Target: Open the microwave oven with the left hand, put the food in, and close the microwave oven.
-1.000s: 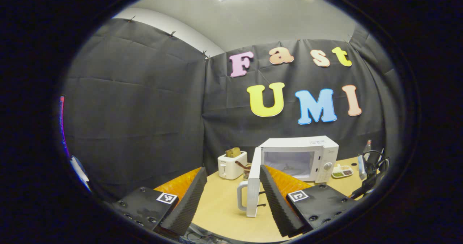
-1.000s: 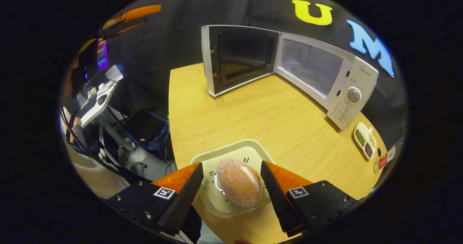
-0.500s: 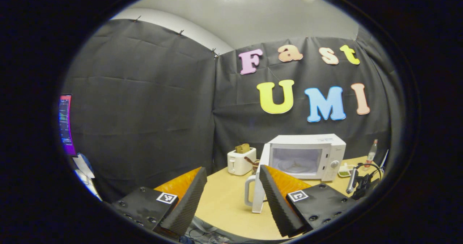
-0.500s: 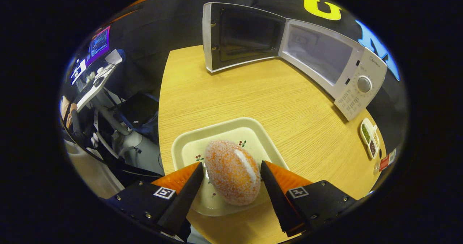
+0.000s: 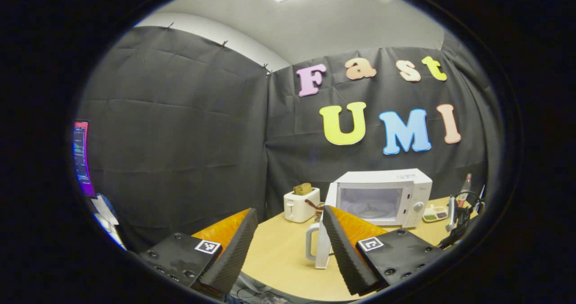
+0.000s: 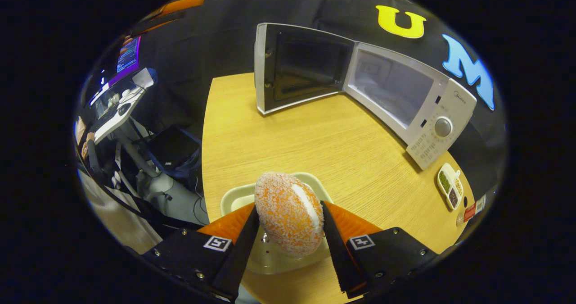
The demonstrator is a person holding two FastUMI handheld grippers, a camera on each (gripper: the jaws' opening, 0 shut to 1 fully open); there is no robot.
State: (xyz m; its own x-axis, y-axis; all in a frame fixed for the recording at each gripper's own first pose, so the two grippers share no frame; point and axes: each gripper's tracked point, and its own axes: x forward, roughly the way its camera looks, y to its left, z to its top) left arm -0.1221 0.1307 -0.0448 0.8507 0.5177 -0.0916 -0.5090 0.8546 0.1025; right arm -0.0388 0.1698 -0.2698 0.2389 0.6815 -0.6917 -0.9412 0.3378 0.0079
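In the left gripper view, the left gripper hangs above the near edge of the wooden surface with its fingers spread wide and nothing between them; beyond them, going rightward, stand a white toaster with a slice in its slot, the microwave door swung open edge-on with its handle facing the camera, the white microwave with its cavity lit and bare, and a small divided dish by its right side. In the right gripper view, a desk with a screen sits off the surface at far left, the open door stands at the back with its dark inner face showing, and the microwave body runs to the right with its dial near the end, the divided dish just past it. At the bottom the right gripper has both fingers pressed on the sides of the food, an orange sugar-coated bun with a white stripe, held above a pale tray near the surface's front edge, well apart from the microwave
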